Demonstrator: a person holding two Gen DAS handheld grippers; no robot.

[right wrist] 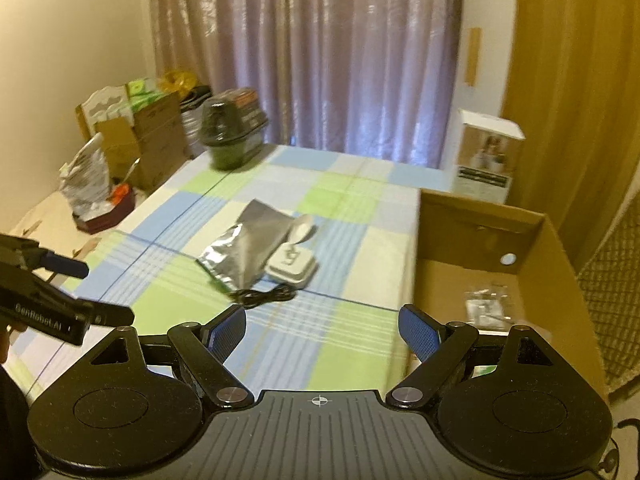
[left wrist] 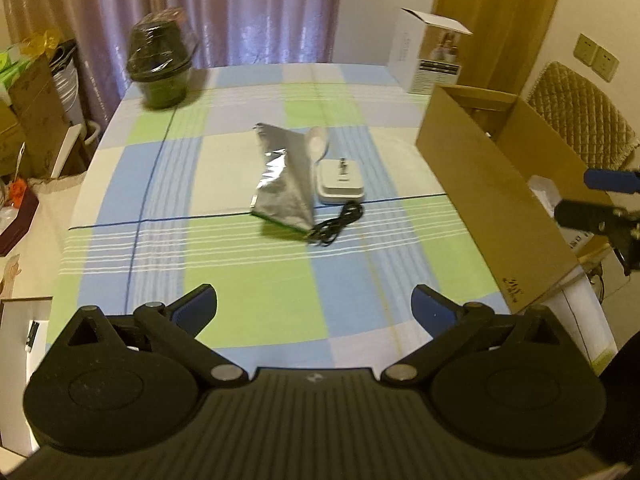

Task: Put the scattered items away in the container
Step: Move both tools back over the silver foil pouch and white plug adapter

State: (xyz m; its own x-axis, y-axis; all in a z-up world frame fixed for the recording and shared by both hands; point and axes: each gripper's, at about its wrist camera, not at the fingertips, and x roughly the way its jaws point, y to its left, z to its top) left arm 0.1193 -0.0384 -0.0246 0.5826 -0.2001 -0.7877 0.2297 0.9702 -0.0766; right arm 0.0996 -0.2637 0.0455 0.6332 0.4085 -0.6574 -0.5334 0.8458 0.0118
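Now I hold both tongs, left (left wrist: pixel 314 308) and right (right wrist: pixel 322 330), spread wide and empty; foil pouch (left wrist: pixel 286 178) lies at twelve o'clock, cardboard box (left wrist: pixel 492 184) at two.

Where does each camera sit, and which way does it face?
Left wrist: on the left gripper, looking across the checked table toward the curtain; its open fingers show, and the right gripper.
Right wrist: on the right gripper, nearer the cardboard box; open fingers and left gripper show.
Shared: silver pouch, white case, black cable.
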